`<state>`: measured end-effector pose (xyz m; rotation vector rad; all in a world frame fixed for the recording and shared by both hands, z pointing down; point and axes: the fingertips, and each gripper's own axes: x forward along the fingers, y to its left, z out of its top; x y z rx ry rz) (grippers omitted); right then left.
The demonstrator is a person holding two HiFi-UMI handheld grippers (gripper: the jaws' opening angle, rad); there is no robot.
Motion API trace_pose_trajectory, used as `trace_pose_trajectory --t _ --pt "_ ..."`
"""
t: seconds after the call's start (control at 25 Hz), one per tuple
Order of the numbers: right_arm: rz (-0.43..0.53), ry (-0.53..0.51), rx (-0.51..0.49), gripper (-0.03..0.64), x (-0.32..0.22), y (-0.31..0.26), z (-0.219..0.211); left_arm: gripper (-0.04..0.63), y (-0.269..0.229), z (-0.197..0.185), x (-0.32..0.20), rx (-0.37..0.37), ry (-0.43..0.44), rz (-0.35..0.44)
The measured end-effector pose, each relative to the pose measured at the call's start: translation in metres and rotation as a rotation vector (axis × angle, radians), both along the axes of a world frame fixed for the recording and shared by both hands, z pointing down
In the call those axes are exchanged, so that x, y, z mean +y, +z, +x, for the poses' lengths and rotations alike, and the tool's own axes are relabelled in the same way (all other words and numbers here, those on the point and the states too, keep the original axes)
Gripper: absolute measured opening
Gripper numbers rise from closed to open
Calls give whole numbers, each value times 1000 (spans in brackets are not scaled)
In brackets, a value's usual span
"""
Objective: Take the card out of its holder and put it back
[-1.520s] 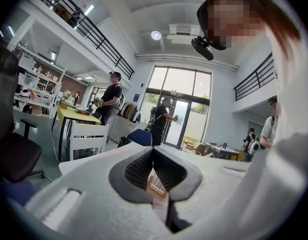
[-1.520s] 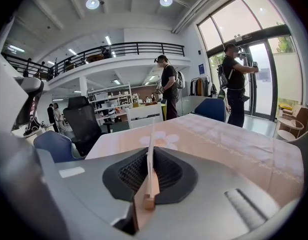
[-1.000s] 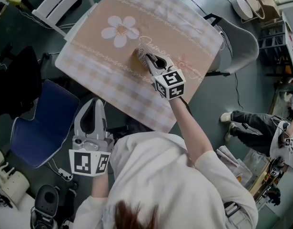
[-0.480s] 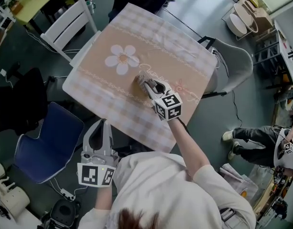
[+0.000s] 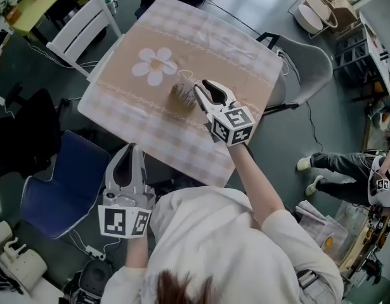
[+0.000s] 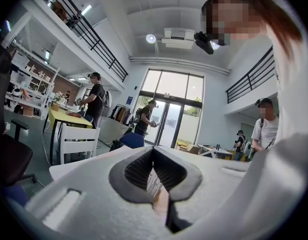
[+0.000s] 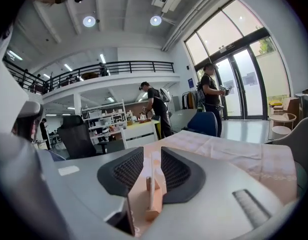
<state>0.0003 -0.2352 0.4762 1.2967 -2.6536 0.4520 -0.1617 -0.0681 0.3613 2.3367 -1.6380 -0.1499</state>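
A small wooden holder (image 5: 180, 95) with a printed card standing in it sits on the peach checked tablecloth (image 5: 137, 116), just right of the flower print. My right gripper (image 5: 205, 88) hovers beside and above it. Its jaws have just been opening. In the right gripper view the card (image 7: 155, 176) and holder (image 7: 152, 211) show between the open pads (image 7: 124, 171), untouched by them. My left gripper (image 5: 130, 147) hangs off the table's near edge, shut and empty. In the left gripper view (image 6: 153, 154) the distant card shows through the slit under the tips.
A white chair (image 5: 77, 33) stands at the table's far left, a blue chair (image 5: 55, 182) near my left gripper, and a grey chair (image 5: 309, 62) at the right. Another person's legs (image 5: 340, 176) lie on the floor to the right.
My right gripper was closed round the card at the holder; it has opened, let go and lifted clear. The card stays standing in the holder. My left gripper has barely moved.
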Motion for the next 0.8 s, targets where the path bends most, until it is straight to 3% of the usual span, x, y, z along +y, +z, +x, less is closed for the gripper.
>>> trace_pose_trajectory --t 0.24,0.44,0.8 --pt "150 9 -131 5 32 -82 17 0 2 0 12 -3 13 10" --pt "197 23 -187 0 77 -115 33 0 4 7 23 -7 44 12" --pt "182 47 -176 0 156 -125 60 0 4 25 40 -35 76 12"
